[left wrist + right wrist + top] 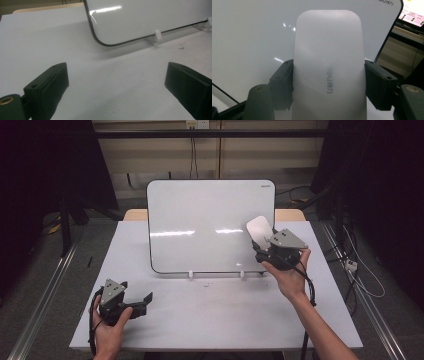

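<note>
A whiteboard (200, 227) stands upright on small white feet at the back of the white table (210, 315); its lower left corner (140, 22) shows in the left gripper view. My right gripper (260, 242) is shut on a white board eraser (259, 229), held against the board's right part. In the right gripper view the eraser (328, 65) stands between both jaws, in front of the board (249, 37). My left gripper (145, 300) rests low at the table's front left, open, with nothing between its fingers (47, 85).
A small dark speck of debris (181, 45) lies on the table near the board's foot (157, 35). Cables (360, 270) run along the floor to the right of the table. Dark curtains flank both sides.
</note>
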The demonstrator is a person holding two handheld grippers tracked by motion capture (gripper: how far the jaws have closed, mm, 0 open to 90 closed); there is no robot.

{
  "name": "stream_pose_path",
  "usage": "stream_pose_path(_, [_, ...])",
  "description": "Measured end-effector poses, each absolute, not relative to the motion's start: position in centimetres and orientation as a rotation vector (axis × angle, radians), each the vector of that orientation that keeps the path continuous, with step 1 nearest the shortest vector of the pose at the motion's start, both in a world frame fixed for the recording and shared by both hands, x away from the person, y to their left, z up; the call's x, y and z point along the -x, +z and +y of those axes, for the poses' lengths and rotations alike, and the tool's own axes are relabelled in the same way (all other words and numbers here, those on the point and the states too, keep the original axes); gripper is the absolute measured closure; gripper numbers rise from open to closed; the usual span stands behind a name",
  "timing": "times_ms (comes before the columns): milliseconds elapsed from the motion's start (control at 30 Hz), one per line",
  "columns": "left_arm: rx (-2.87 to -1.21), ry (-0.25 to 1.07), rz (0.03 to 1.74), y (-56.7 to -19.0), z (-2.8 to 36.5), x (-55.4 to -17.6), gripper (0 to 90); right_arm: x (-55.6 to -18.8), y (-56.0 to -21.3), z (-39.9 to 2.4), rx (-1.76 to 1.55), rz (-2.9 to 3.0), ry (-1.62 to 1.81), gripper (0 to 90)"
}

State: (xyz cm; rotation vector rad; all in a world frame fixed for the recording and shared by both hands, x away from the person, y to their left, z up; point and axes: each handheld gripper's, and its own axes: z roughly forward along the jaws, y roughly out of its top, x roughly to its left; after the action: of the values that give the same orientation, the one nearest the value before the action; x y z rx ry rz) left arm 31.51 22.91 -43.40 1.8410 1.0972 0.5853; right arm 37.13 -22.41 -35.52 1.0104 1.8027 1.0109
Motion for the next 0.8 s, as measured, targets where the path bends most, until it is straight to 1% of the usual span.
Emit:
stream_pose_path(467, [-1.821, 0.583, 1.118, -43.3, 23.3, -31.5, 5.2, -36.5, -38.9, -21.5, -0.989, 1.874, 0.960, 31.6])
stream_pose_path(800, [-1.822, 0.586, 1.109, -43.2, 23.2, -31.5, 5.2, -36.9, -40.3, -21.1, -0.967, 1.896, 0.913, 31.6])
